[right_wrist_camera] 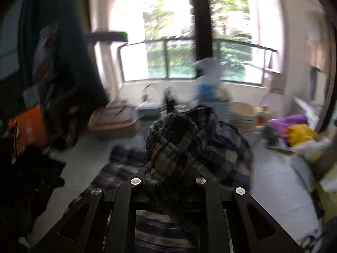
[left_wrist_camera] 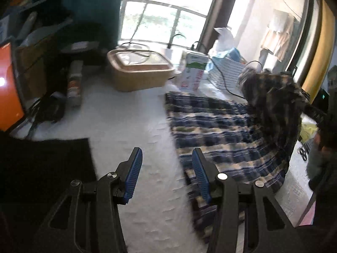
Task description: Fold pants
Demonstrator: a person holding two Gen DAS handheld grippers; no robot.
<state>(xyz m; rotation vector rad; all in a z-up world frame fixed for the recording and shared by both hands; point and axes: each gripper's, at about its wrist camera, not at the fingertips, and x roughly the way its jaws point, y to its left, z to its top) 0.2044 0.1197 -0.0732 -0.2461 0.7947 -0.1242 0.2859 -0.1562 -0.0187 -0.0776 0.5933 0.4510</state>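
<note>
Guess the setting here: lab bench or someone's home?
Most likely a lived-in home room. Plaid pants lie on a white-covered surface, beside a tan lidded bin, with a large garden-facing window behind the household clutter.

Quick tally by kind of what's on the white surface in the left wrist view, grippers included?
Plaid pants: 1
Tan basket: 1
White carton: 1
Grippers: 2, left gripper open and empty, right gripper clamped on the pants
Total: 5
</note>
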